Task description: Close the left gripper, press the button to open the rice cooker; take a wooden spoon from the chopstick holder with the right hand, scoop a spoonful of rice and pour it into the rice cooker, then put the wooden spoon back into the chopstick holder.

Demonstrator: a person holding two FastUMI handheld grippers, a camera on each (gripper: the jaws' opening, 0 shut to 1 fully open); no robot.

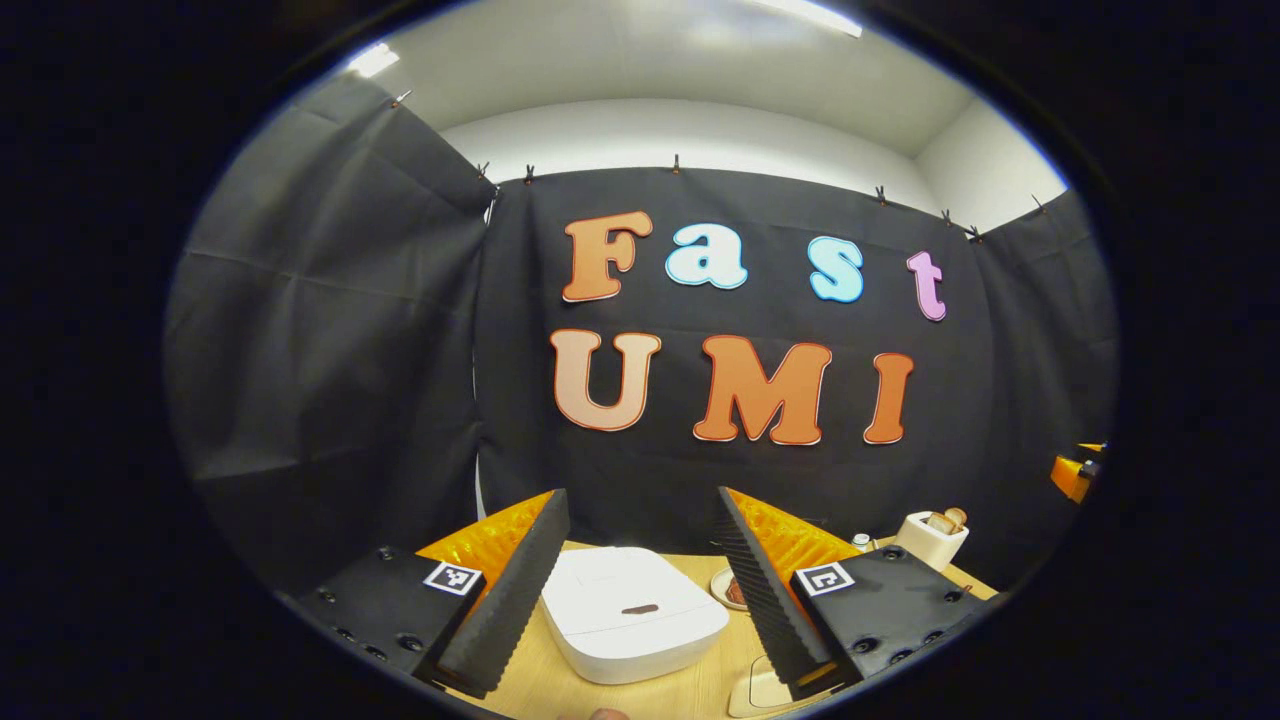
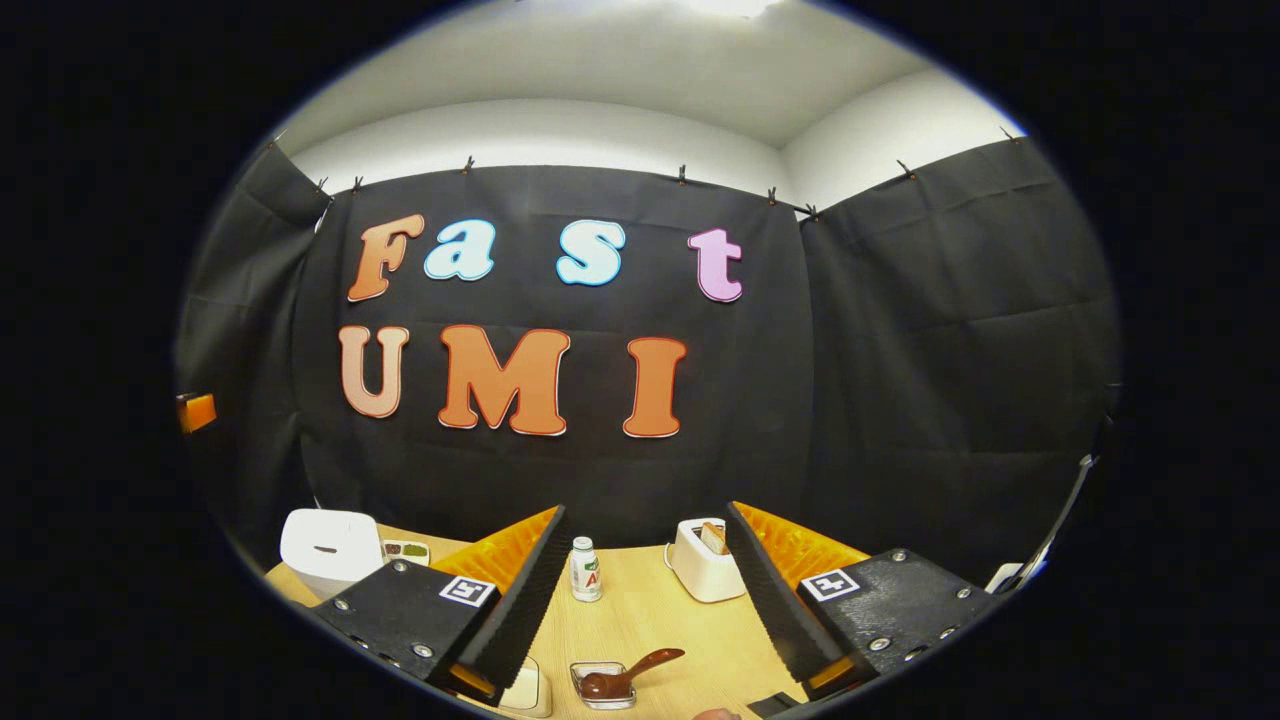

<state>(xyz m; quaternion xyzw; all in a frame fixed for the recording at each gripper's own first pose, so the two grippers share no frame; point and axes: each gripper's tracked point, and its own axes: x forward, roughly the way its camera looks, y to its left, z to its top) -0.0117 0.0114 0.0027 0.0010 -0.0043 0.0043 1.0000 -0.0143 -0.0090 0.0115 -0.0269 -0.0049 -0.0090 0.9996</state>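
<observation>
The left tool [image 1: 640, 580] hangs above the wooden surface [image 1: 690, 690] with its jaws spread wide, framing the white rice cooker [image 1: 632, 612] at the bottom centre of the left gripper view; the lid is down, so the opening press looks not yet done, and the jaws must come together first. The right tool [image 2: 640, 590] is likewise spread and grips nothing. Low in the right gripper view, a wooden spoon [image 2: 625, 676] rests with its bowl in a small clear dish [image 2: 603, 686], its handle slanting up to the right. The cooker sits at that view's lower left, a toaster [image 2: 704, 573] and a small bottle [image 2: 585, 570] farther back.
</observation>
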